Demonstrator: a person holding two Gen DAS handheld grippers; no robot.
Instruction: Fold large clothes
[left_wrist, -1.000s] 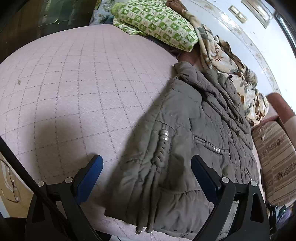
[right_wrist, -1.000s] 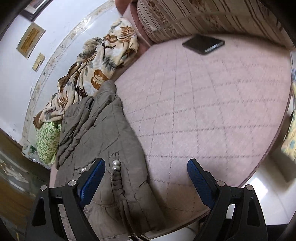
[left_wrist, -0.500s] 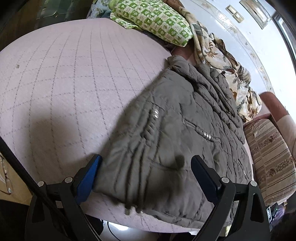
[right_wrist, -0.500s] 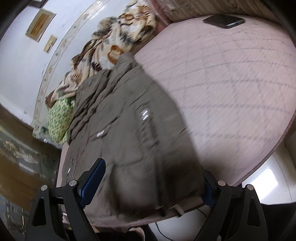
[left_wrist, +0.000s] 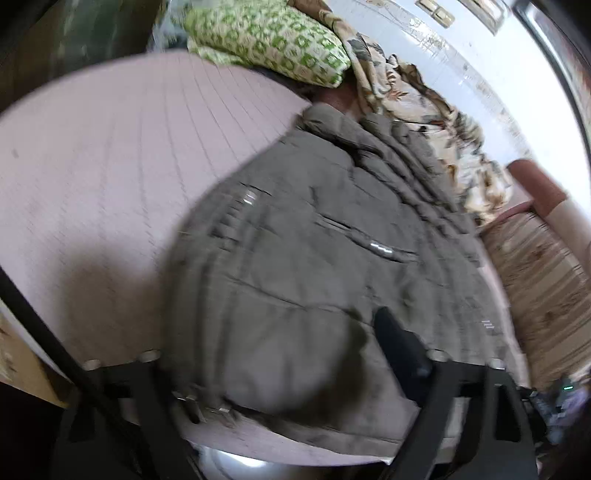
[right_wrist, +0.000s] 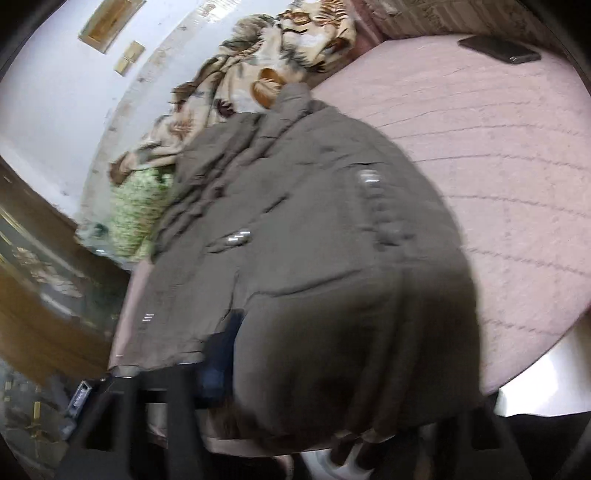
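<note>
Jacket (left_wrist: 317, 266): grey-brown, quilted, lying on the pink bed cover (left_wrist: 110, 177). Its hem reaches the near edge of the bed; its collar points toward the far wall. Metal snaps and a slit pocket show on the front. Both views are blurred.

My left gripper (left_wrist: 280, 350): set at the hem. The jacket bulges up between the fingers and hides the left one; the right finger (left_wrist: 400, 347) lies against the cloth. The fingers stand wide apart, unclenched, with fabric between them.

My right gripper (right_wrist: 340, 354): also at the hem, on the other part of the same edge. Its left finger (right_wrist: 218, 354) is partly tucked under a fold; the right finger is covered by the jacket. I cannot tell whether it is clenched.

Green checked pillow (left_wrist: 269, 40): at the far end of the bed, beyond the collar.

Leaf-print blanket (right_wrist: 258, 66): bunched along the wall, just beside the jacket's collar.

Striped cushion (left_wrist: 543, 280): beside the bed, near the jacket's far side.

Phone (right_wrist: 498, 50): dark, flat on the cover, well apart from the jacket.
</note>
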